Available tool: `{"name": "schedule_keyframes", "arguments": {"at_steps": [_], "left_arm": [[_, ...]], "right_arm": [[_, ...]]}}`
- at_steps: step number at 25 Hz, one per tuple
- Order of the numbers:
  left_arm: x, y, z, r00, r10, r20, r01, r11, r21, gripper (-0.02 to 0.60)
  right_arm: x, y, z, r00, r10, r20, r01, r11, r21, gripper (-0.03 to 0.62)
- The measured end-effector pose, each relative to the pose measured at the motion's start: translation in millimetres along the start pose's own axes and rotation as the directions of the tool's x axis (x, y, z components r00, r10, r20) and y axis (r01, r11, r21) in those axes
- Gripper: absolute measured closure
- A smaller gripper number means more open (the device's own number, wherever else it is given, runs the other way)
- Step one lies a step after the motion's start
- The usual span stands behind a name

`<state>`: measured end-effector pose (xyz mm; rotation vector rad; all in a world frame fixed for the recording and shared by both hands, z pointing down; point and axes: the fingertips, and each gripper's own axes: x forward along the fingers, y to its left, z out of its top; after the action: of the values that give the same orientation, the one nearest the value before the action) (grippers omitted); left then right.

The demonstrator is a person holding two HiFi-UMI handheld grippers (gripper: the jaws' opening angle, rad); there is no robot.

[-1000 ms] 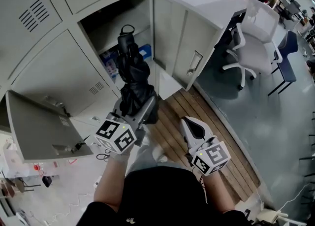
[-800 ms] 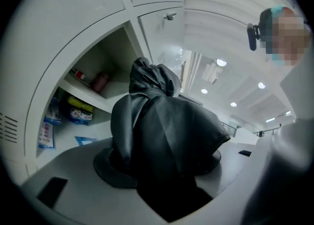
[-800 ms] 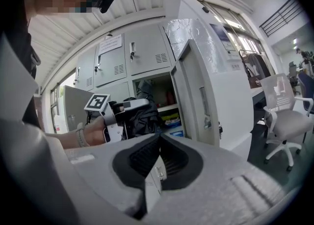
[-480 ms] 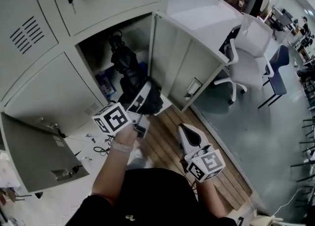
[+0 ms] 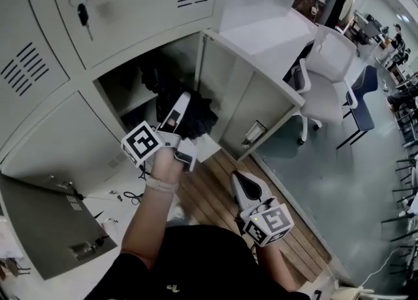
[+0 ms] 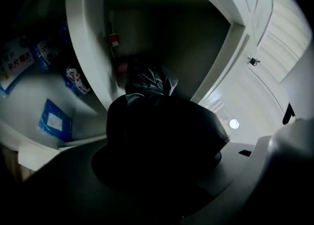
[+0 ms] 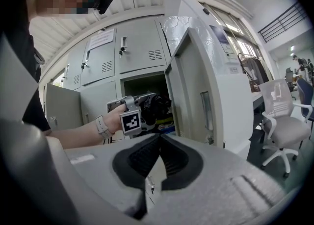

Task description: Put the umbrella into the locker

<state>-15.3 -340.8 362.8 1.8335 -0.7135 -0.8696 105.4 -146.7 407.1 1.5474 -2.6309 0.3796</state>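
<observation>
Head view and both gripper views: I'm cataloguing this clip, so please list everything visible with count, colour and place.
folded black fabric umbrella: one, black, far end inside the open locker compartment
pale grey metal lockers: one bank, grey, facing the person
open locker doors: two, grey, right of the compartment and lower left
keys: one bunch, dark, hanging from an upper door
blue plastic packets: at least three, blue, inside the locker
white swivel office chair: one, white, right of the lockers
wooden plank floor: one strip, brown, below the lockers
left hand-held gripper: one, white-grey, clamped on the umbrella
right hand-held gripper: one, white-grey, jaws together, empty, near the person's waist
</observation>
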Motion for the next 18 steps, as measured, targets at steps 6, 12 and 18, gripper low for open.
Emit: {"name": "schedule_keyframes", "arguments": {"at_steps": [6, 12, 18], "left_arm": [[14.8, 2.5, 30.5, 0.994, -0.068, 0.08, 0.078, 0.989, -0.125, 0.307], [18.5, 17.4, 45.1, 0.985, -0.07, 0.156, 0.105, 0.968, -0.226, 0.304], [21.2, 30.9, 54.5, 0.983, -0.054, 0.175, 0.095, 0.969, -0.229, 0.301]], "right_arm": [[7.5, -3.7, -1.7, 1.0, -0.002, -0.011, 0.002, 1.0, 0.002, 0.597], [17.8, 2.6, 2.5, 0.999, 0.032, -0.01, -0.032, 0.999, 0.002, 0.597], [34.4, 18.6, 12.9, 0.997, 0.074, -0.019, -0.075, 0.997, -0.02, 0.597]]}}
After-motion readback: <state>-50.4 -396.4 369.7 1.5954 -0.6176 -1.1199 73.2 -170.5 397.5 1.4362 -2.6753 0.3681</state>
